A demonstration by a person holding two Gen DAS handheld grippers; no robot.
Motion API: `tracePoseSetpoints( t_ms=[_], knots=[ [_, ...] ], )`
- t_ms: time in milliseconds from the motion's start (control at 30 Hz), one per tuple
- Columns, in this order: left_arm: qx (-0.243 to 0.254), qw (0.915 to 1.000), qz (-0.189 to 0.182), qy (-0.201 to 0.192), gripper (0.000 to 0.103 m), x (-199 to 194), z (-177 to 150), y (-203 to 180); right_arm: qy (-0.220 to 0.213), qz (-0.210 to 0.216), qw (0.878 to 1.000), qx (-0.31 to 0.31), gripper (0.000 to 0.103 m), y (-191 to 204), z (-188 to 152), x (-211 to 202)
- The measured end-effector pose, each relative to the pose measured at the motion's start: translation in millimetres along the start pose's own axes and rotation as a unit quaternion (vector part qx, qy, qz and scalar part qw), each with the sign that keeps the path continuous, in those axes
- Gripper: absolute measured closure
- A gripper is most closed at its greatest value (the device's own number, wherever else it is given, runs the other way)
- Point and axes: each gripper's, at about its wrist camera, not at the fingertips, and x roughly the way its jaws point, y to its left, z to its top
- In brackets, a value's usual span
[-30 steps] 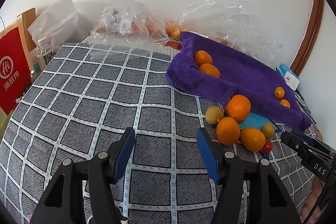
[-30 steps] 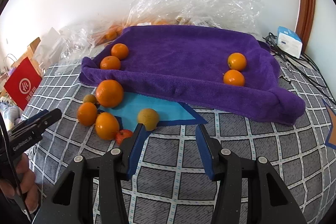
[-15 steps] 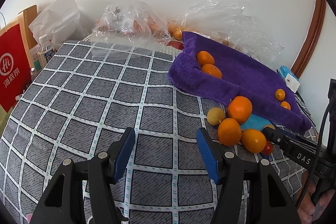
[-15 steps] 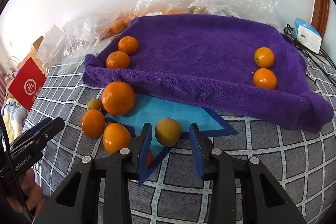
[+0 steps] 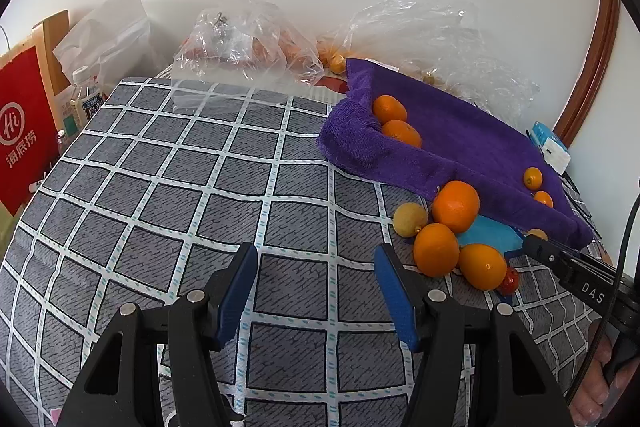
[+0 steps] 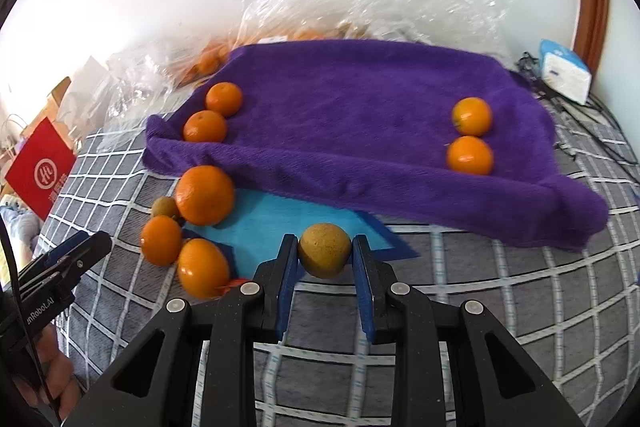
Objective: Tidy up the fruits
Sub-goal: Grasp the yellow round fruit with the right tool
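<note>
In the right wrist view my right gripper (image 6: 325,255) is shut on a yellow-brown round fruit (image 6: 324,250) just in front of the purple towel (image 6: 360,123). The towel holds two oranges at its left (image 6: 205,126) and two at its right (image 6: 470,155). A big orange (image 6: 205,195), two smaller oranges (image 6: 202,267), a small brown fruit (image 6: 164,207) and a partly hidden red fruit (image 6: 234,283) lie left of the gripper. My left gripper (image 5: 316,291) is open and empty over the checked cloth, left of the fruit cluster (image 5: 436,249).
Clear plastic bags (image 5: 244,43) with fruit lie along the back wall. A red paper bag (image 5: 20,131) and a bottle (image 5: 86,99) stand at the left edge. A white box (image 6: 564,71) and cables sit at the right. A blue patch (image 6: 280,223) lies under the fruit.
My right gripper moved forward and closed on the yellow-brown fruit. The left gripper stayed open and hardly moved.
</note>
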Motion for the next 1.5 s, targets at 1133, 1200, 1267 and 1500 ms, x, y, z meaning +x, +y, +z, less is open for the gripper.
tracePoseSetpoints(
  t_ms=[1133,1200,1267,1500],
  knots=[
    [-0.007,0.9989,-0.045,0.007,0.045,-1.3,-0.2,1.5,0.002,-0.048,0.999,0.006,0.076,-31.6,-20.0,-11.1],
    [-0.007,0.9984,-0.057,0.002,0.045,-4.0,0.4,0.3,-0.002,-0.049,0.999,0.003,0.076,-31.6,-20.3,-15.4],
    [-0.006,0.998,-0.063,0.005,0.044,-4.7,1.8,-2.6,-0.006,-0.05,0.999,-0.001,0.076,-32.7,-20.8,-20.5],
    [-0.01,0.9946,-0.096,0.038,0.045,-0.9,7.4,-26.4,-0.011,-0.048,0.999,0.0,0.076,-44.6,-26.4,-31.4]
  ],
)
